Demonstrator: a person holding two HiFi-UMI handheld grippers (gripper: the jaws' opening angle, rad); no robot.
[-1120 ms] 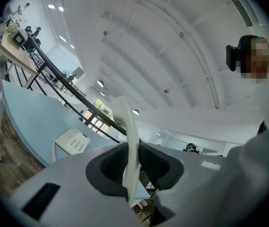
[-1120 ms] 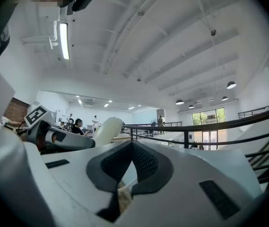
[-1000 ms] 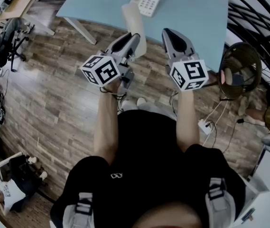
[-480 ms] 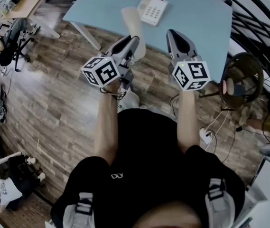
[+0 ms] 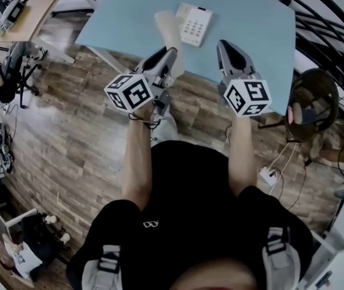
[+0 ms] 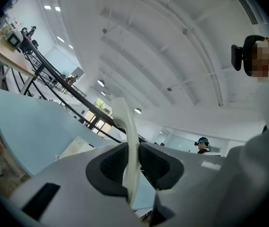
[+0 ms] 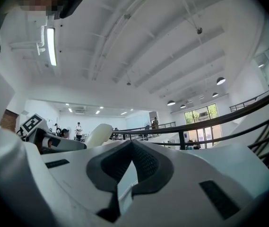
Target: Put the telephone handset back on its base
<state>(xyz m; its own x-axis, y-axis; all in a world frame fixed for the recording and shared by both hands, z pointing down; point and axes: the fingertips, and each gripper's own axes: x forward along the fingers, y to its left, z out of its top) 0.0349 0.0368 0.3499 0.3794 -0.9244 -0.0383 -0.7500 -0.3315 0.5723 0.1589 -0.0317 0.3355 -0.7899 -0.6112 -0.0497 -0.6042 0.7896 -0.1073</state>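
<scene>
The cream telephone handset (image 5: 170,38) stands upright, clamped in my left gripper (image 5: 167,59); in the left gripper view the handset (image 6: 127,141) runs up between the two dark pads. The white telephone base (image 5: 194,23) with its keypad lies flat on the light blue table (image 5: 129,17), just right of and beyond the handset. My right gripper (image 5: 229,52) hovers over the table's near edge, right of the base, with its pads closed together and nothing between them. In the right gripper view the handset (image 7: 98,135) shows at the left.
The table's near edge and a white leg (image 5: 108,58) lie above wood flooring. A round black chair (image 5: 308,95) stands at the right, with cables and a power strip (image 5: 268,175) on the floor. Black railings (image 5: 323,29) run behind the table.
Both grippers and the handset have shifted slightly forward over the table; the base now shows a little lower and closer to the handset. The grip has not changed.
</scene>
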